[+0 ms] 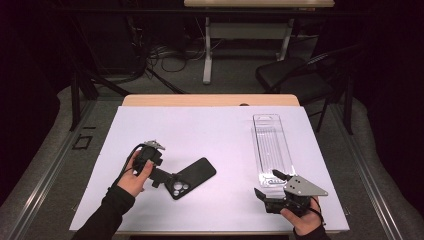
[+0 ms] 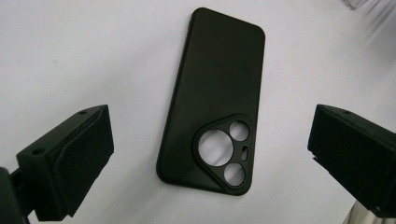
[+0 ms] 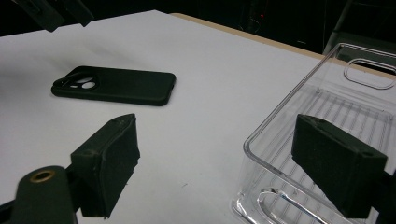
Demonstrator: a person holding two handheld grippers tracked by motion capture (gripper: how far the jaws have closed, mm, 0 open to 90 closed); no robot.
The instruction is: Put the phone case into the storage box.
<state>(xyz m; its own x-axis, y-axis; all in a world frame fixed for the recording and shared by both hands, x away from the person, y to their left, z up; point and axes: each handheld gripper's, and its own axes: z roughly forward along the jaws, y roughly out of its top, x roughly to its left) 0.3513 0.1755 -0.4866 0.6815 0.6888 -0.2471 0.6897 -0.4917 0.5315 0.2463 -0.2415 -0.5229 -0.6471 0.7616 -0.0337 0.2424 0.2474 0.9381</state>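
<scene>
A black phone case (image 1: 196, 175) lies back side up on the white sheet, its camera cut-outs towards my left gripper (image 1: 167, 181). In the left gripper view the case (image 2: 219, 88) lies flat below the open left gripper (image 2: 210, 126), whose pads do not touch it. A clear plastic package tray (image 1: 272, 145) lies lengthwise at the right. My right gripper (image 1: 270, 184) stands open at the tray's near end. In the right gripper view one jaw of the right gripper (image 3: 217, 128) is over the tray (image 3: 327, 107) and the other over bare sheet. The case (image 3: 116, 86) lies farther off.
A white sheet (image 1: 200, 130) covers most of the wooden table (image 1: 210, 100). Behind the table stand a dark chair (image 1: 295, 75) and the legs of another table (image 1: 207, 50), with cables on the floor. Bare sheet lies between the case and the tray.
</scene>
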